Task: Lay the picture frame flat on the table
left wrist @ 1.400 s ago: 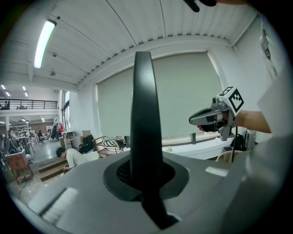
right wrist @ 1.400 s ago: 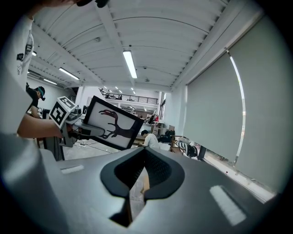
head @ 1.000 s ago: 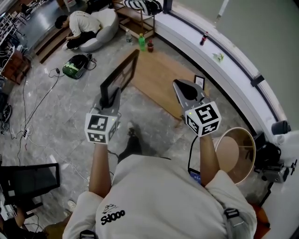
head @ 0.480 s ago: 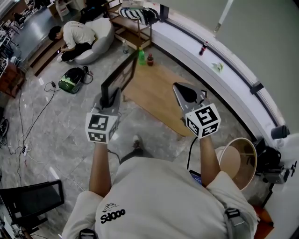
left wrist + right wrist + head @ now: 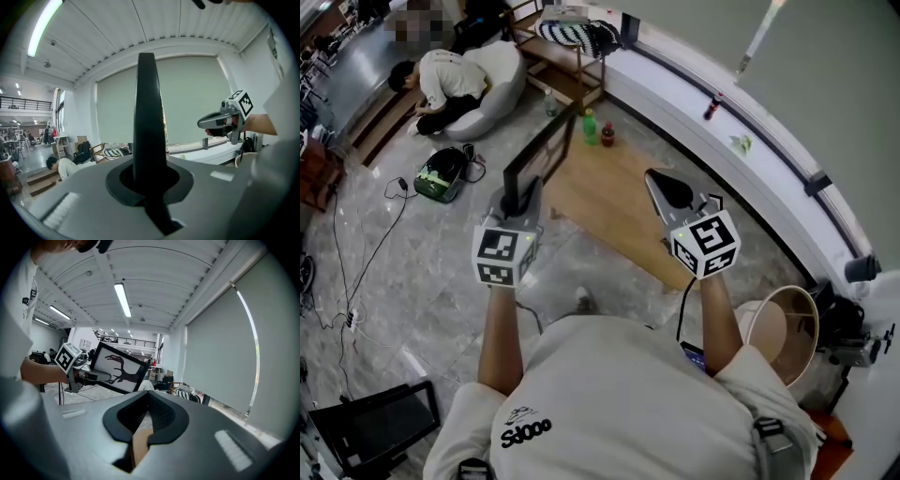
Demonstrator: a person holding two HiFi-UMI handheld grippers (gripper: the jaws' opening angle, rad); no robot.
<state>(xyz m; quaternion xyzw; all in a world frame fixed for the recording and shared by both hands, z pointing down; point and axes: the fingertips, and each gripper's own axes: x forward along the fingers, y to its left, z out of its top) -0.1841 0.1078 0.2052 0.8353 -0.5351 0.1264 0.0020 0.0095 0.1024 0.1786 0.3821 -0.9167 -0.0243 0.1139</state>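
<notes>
The picture frame (image 5: 544, 150) is black and held up in the air, upright and edge-on to me, over the near-left corner of the low wooden table (image 5: 623, 192). My left gripper (image 5: 523, 194) is shut on its lower edge; in the left gripper view the frame (image 5: 149, 117) rises as a dark bar from between the jaws. From the right gripper view I see its face, a dark dinosaur print on white (image 5: 117, 372). My right gripper (image 5: 662, 188) hovers over the table, shut and holding nothing, about a hand's width right of the frame.
A green bottle (image 5: 590, 127) and a red-brown bottle (image 5: 607, 134) stand on the floor at the table's far end. A person lies on a beanbag (image 5: 455, 75) at far left, near a green bag (image 5: 439, 178). A curved white ledge (image 5: 722, 127) runs right; a round wooden tub (image 5: 773, 323) stands near right.
Both grippers keep their pose and the frame stays gripped. The table, bottles and floor objects have slid down towards me in the head view.
</notes>
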